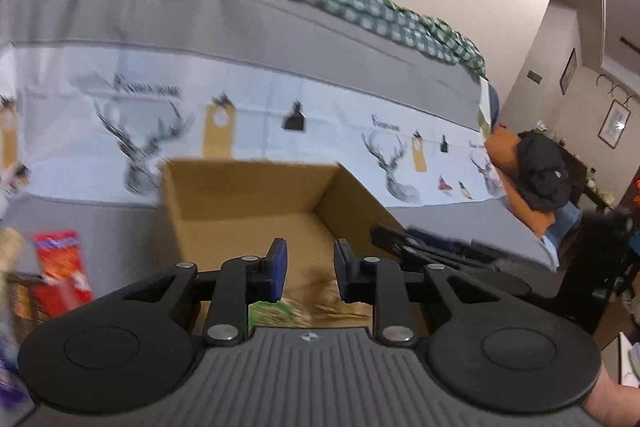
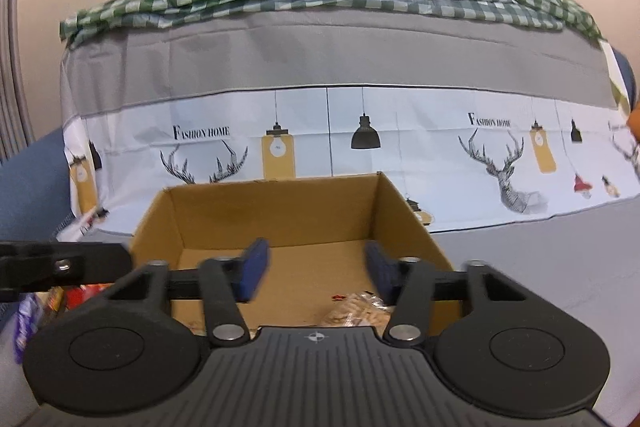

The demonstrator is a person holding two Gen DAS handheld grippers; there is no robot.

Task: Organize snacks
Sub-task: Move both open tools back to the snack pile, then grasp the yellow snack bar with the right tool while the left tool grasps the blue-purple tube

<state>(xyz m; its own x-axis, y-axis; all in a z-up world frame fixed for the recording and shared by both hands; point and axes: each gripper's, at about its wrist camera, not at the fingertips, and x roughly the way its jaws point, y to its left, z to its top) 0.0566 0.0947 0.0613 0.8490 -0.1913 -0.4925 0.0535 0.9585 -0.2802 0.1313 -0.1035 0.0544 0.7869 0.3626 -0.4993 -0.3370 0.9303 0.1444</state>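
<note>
Sofa: box [image 2: 280, 223] beyond right gripper [image 2: 316, 271].

Black linkages, blue fingers [image 2: 253, 269], ribbed grey housing.

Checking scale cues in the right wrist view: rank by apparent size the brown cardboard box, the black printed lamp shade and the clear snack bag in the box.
1. Brown cardboard box
2. Clear snack bag, partly hidden
3. Black printed lamp shade
</note>
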